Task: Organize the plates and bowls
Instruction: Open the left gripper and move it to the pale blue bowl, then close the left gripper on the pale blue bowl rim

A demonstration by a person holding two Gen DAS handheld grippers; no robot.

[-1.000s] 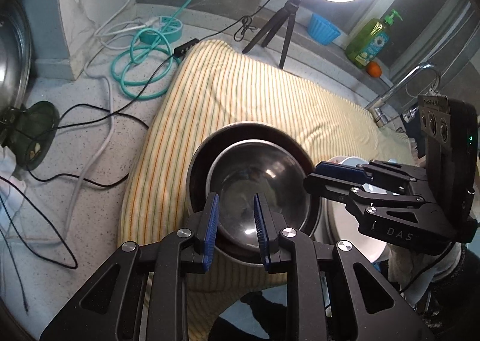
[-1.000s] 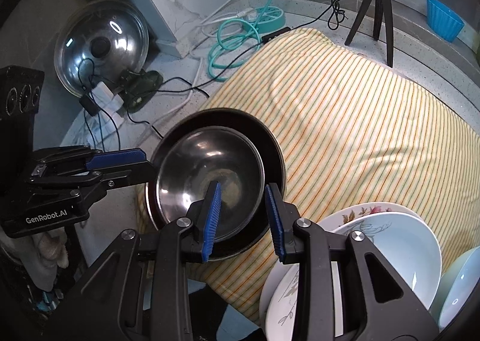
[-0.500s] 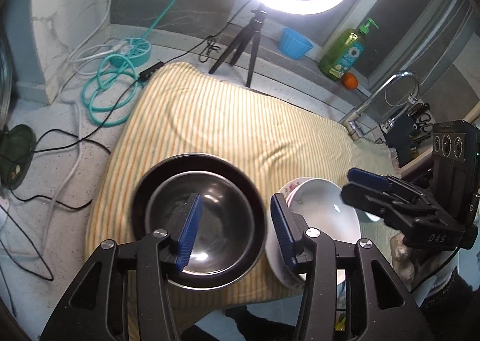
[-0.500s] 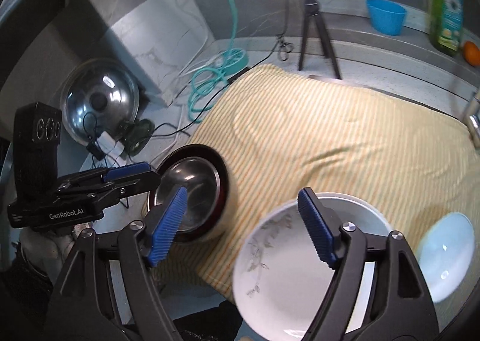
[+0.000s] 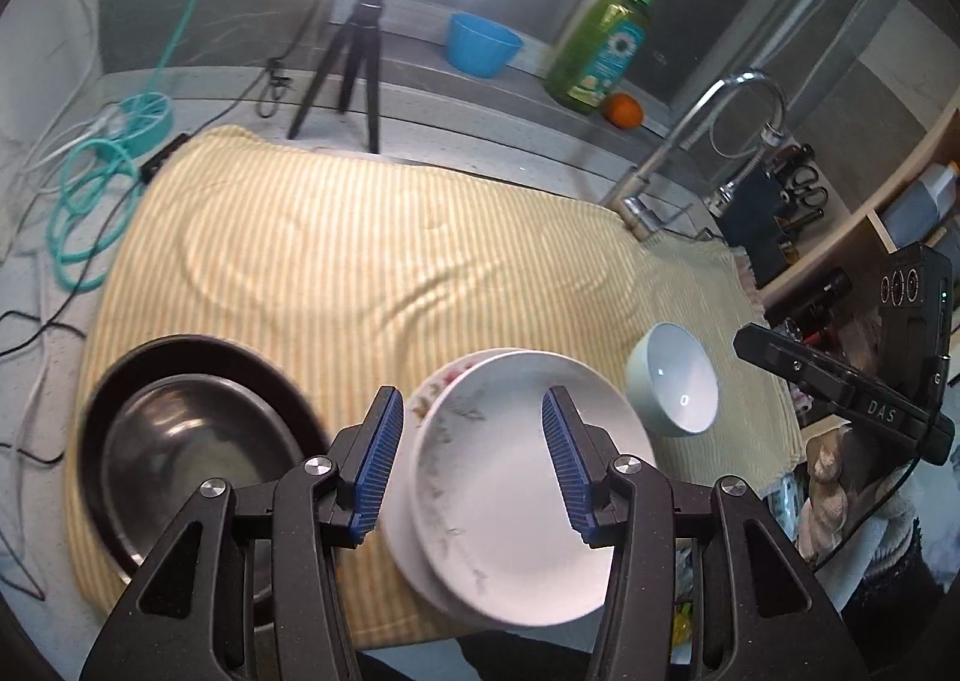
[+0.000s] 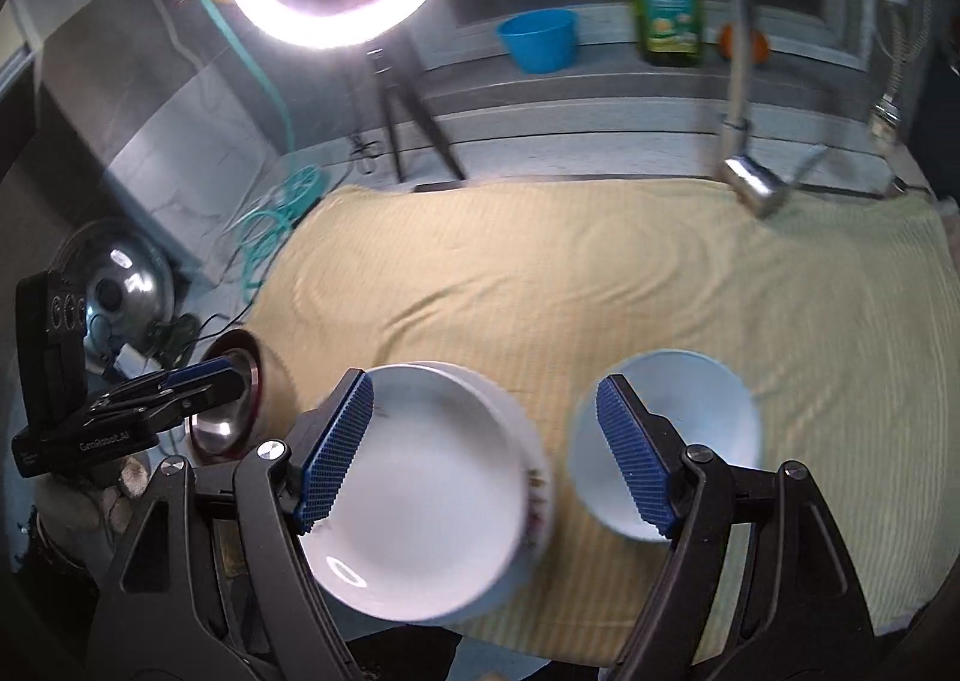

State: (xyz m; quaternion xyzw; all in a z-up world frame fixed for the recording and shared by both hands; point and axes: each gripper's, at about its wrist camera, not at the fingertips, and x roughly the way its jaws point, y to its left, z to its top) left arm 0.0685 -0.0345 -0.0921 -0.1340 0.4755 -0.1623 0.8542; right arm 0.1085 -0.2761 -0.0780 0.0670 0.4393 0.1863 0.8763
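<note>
Left wrist: left gripper (image 5: 471,462) opened wider, now over white plates (image 5: 510,495) vs steel bowl (image 5: 192,459).

We see a shiny metal bowl (image 5: 186,453), glossy white glazed plates (image 5: 516,489), a smooth pale bowl (image 5: 675,387), a soft striped cloth (image 5: 372,261), and ridged blue pads (image 5: 378,459) on matt black grippers.

A steel bowl (image 5: 198,459) sits nested upright inside a wider dark bowl (image 5: 198,357) at the left front of the striped cloth (image 5: 372,255). Just beside them to the right, a white plate (image 5: 510,495) (faint leaf sprigs on its face) lies stacked on a floral-rimmed plate (image 5: 429,402). Further right, apart from the stack, a small pale-blue bowl (image 5: 675,387) stands upright and empty.
</note>
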